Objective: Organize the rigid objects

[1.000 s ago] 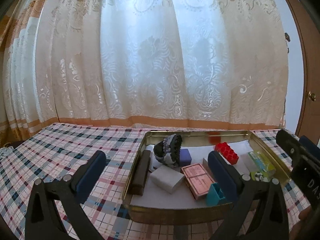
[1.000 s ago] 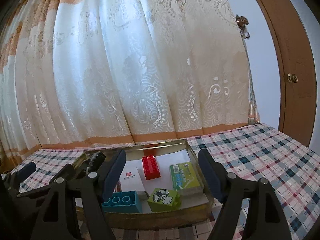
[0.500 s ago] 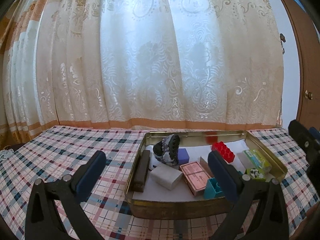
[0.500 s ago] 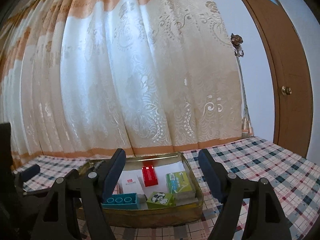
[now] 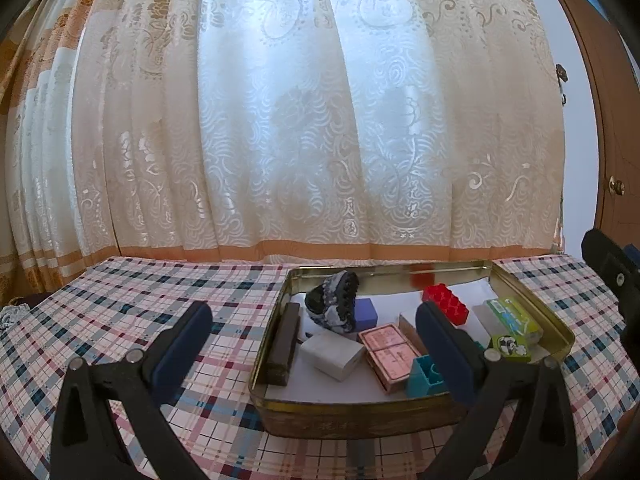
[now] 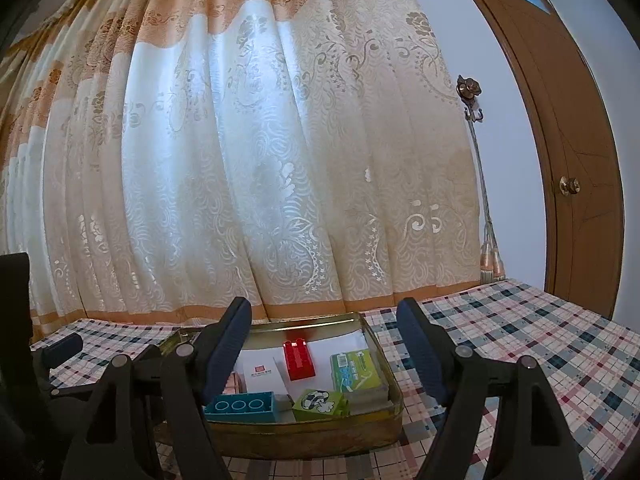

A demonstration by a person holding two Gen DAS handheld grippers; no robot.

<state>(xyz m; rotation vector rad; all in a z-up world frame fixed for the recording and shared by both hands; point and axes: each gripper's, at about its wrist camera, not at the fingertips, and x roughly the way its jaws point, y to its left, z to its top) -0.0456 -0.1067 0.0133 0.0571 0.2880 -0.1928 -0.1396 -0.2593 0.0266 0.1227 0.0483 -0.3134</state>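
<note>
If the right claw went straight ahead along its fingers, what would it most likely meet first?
Probably nothing low: the open right claw points above the gold metal tin, so the patterned cream curtain behind the table likely comes first. Depth is unclear.

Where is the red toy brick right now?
The red brick lies inside the gold tin, toward its far end, between the white box and the green box.

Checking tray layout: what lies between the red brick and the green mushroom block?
In the right wrist view, bare white liner separates the red studded brick from the green mushroom-printed block.
</note>
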